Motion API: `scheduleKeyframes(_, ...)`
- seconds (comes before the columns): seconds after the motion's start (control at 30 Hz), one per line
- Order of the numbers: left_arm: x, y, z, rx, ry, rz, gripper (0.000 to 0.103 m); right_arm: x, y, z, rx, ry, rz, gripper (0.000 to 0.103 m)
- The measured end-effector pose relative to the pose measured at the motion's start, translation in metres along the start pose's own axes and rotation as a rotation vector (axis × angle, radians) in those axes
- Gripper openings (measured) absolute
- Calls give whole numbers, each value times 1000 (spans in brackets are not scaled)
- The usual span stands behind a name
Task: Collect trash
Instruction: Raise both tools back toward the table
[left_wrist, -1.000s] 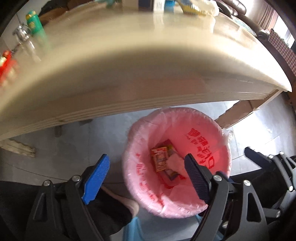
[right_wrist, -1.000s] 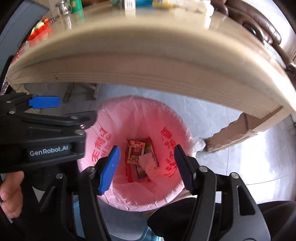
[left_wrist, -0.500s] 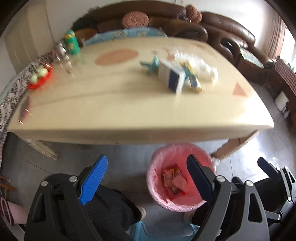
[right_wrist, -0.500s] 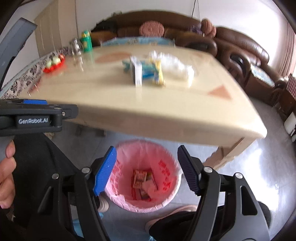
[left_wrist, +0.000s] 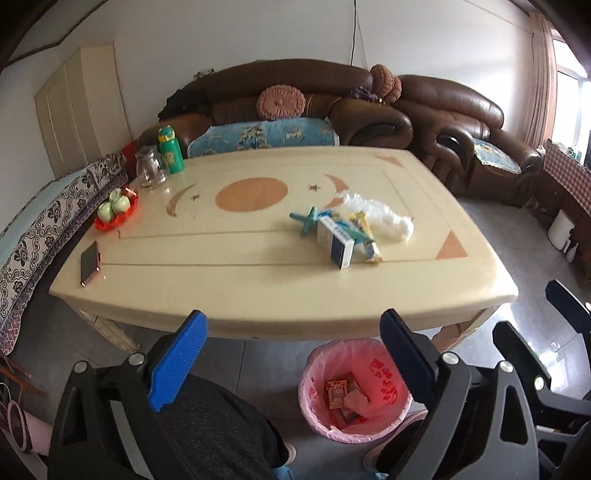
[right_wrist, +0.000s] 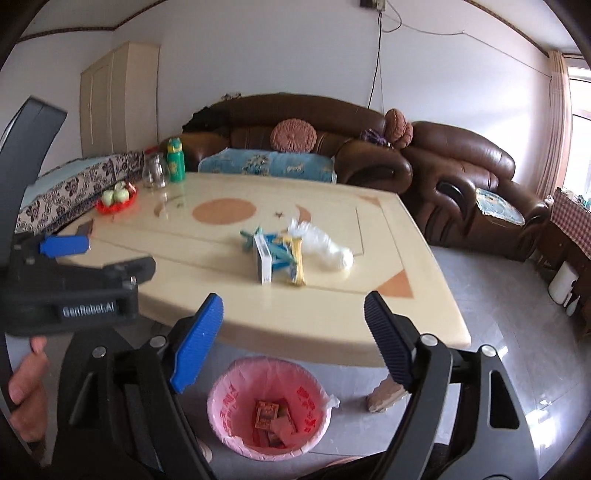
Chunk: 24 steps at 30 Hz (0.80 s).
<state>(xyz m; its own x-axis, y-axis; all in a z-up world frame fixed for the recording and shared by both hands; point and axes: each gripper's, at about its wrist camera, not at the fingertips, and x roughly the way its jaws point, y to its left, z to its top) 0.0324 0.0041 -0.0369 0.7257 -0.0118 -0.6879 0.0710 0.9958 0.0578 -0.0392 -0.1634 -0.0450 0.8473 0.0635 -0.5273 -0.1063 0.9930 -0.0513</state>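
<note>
I am holding my left tool (left_wrist: 291, 354) and right tool (right_wrist: 293, 339) spread and empty; wrappers are lying in the bin (left_wrist: 314, 406) – a box (left_wrist: 334, 243), bag (left_wrist: 380, 216) and probably packets are waiting on the worktop (left_wrist: 240, 288).

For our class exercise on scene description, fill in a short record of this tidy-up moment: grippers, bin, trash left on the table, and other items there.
left gripper: open, empty
right gripper: open, empty
bin: pink-lined, on the floor by the table's near edge, holding wrappers
trash on table: white-and-blue box, yellow wrapper, clear plastic bag, clustered together
other items: phone, green bottle, glass jar, red dish
</note>
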Motion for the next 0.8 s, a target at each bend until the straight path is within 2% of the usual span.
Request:
scheduleKeyframes(0.37, -39, -4, 21, 5, -82, 2, 94, -31, -2, 24, 9, -92, 4, 78)
scheduleKeyframes(0.5, -42, -7, 27, 9, -87, 3, 95, -37, -4, 33, 8, -114, 10, 82)
scheduleKeyframes(0.8, -40, -6, 37, 2, -95, -2, 95, -34, -11, 39, -2, -135, -7, 83)
